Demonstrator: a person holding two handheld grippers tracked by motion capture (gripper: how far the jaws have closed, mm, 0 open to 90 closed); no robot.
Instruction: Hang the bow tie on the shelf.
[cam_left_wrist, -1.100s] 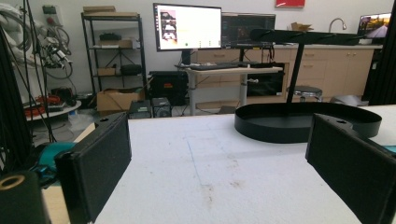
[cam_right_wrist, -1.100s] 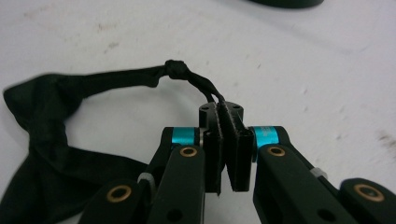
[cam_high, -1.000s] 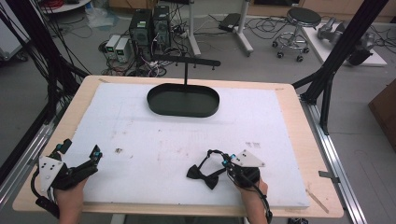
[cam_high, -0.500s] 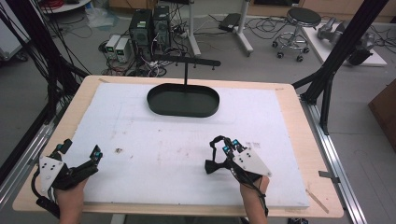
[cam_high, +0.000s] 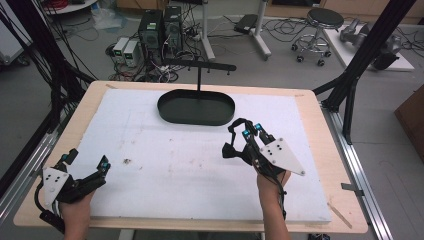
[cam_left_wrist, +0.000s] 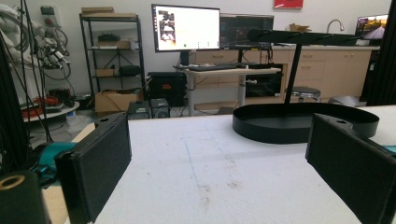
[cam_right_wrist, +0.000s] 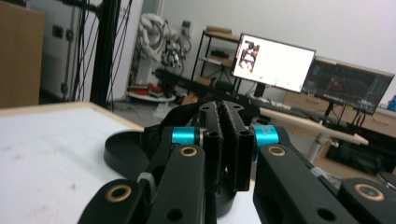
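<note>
Right gripper (cam_high: 236, 146), lifted off the white foam board (cam_high: 165, 165), is clenched on a small black fabric bow tie (cam_high: 229, 150), which hangs at its tips; its 2 jaws press together. Just ahead of it stands a black oval metal tray (cam_high: 196, 119) with a T-shaped black rack (cam_high: 199, 65). Left gripper (cam_high: 87, 160), well apart to its left, rests released, jaws spread wide.

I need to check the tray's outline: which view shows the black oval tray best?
The high view: the black oval tray shows whole from above. The left gripper view gives it side-on; the right gripper view, a piece low at left.
</note>
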